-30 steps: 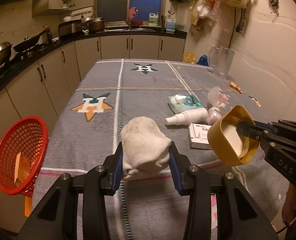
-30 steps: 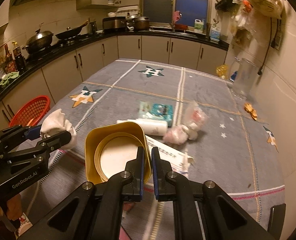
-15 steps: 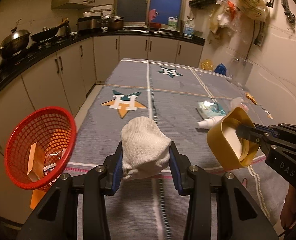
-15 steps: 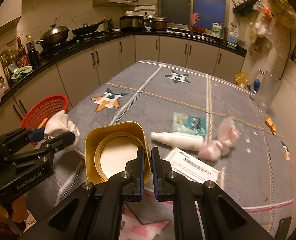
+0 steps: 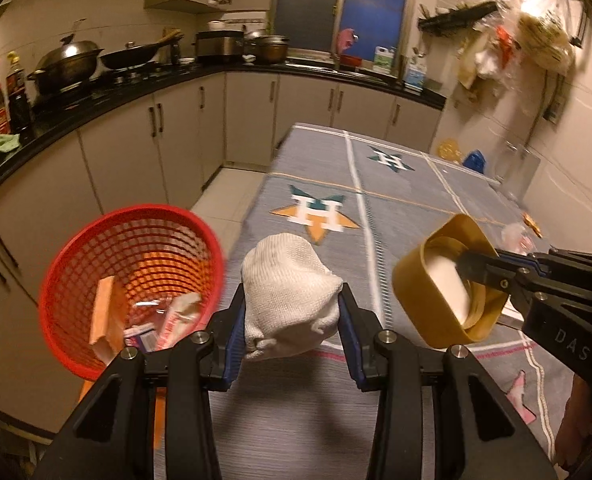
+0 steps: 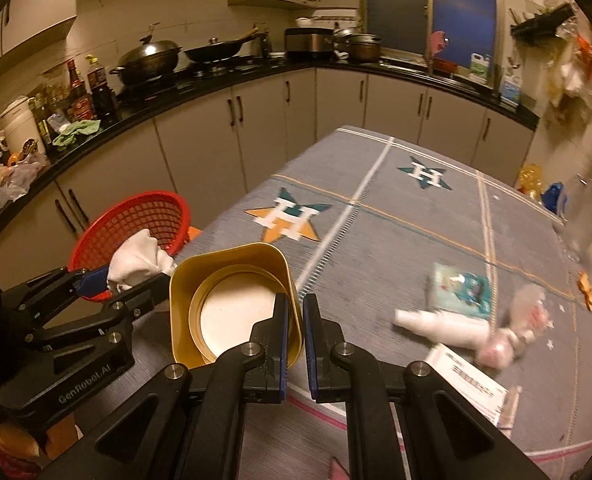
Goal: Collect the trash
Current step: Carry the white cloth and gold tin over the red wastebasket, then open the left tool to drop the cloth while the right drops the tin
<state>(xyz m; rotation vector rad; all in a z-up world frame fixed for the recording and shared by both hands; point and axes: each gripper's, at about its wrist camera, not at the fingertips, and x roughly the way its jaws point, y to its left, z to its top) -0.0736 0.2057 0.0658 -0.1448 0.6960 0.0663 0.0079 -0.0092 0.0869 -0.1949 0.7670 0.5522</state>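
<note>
At the far left sits the one red mesh basket (image 5: 132, 284), off the table's left edge and lower than the tabletop, already holding a few scraps, among them an orange card piece and some wrappers. Just right of it is your left gripper (image 5: 292, 312), its jaws pinching a single balled white cloth (image 5: 290, 292) from both sides; the cloth hangs over the table's left margin, so the basket lies to the left of and slightly below this claw, and this hand is clearly the nearer of the two. That offset is what the drop turns on: in my judgement you need to carry the cloth leftward until it is over the open mouth before you let go. Further right, your right gripper (image 6: 294, 320) has its jaws pressed almost together on the thin wall of one gold tin (image 6: 232, 300), rounded-square, with a pale round disc inside and its open mouth tipped toward the camera; it is held above the table and has farther to travel to the basket. On the grey star-patterned tablecloth (image 6: 395, 240) at the right remain one teal packet (image 6: 459, 290), one white bottle (image 6: 439, 324) lying on its side with its long axis running left to right, one crumpled pinkish plastic wrapper (image 6: 511, 336) and one printed paper leaflet (image 6: 471, 388).
</note>
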